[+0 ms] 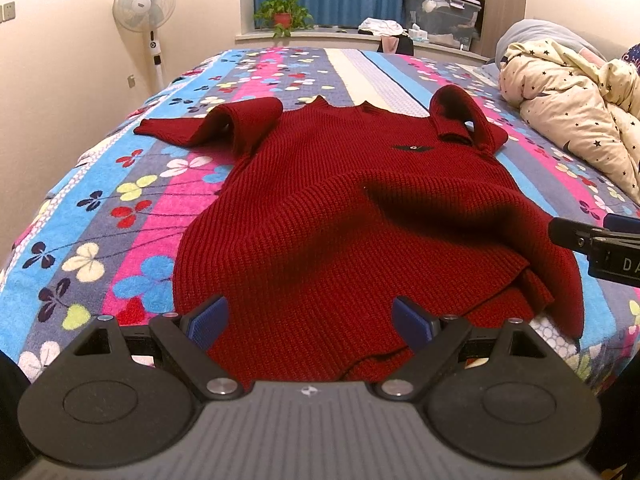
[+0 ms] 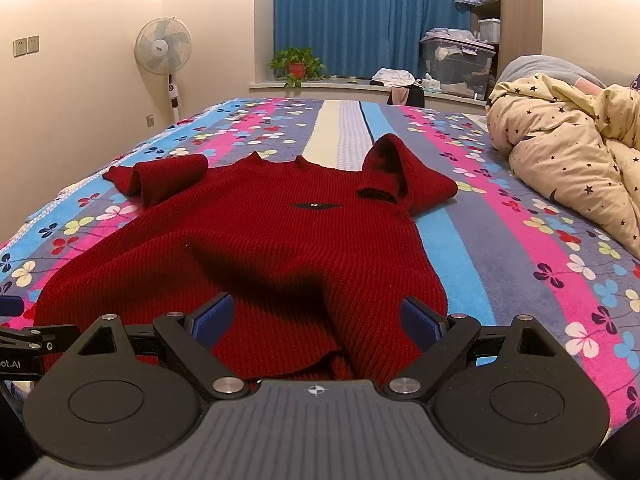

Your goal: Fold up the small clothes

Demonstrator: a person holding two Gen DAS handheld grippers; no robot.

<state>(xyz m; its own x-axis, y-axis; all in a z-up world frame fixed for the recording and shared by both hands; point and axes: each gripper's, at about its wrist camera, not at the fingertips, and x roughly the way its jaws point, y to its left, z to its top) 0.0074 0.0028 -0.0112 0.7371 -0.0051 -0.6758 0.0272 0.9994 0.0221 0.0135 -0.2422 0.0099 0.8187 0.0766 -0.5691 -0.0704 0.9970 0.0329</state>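
So the red sweater is lying front-up on the bed, collar at the far end, hem at the near end right under both tools. It's a chunky ribbed knit, so I'd guess soft and floppy with a bit of weight to it, not slippery at all, and it'll stretch and sag if you lift it by one point. Nothing fragile here. Both sleeves are already bunched or flipped in at the far corners: the left sleeve is doubled over in a loop, the right sleeve is standing up in a hump. The near right corner of the hem is rucked up with a fold under it, so it isn't flat yet. The left hand-held gripper sits just above the near hem with its blue pads spread wide, nothing between them. The right hand-held gripper is the same deal, wide apart and empty, hovering over the near right part of the hem. If it were me I'd pinch the two hem corners, getting both layers, since thick knit gives the pads plenty to bite on, and smooth that rucked corner first.
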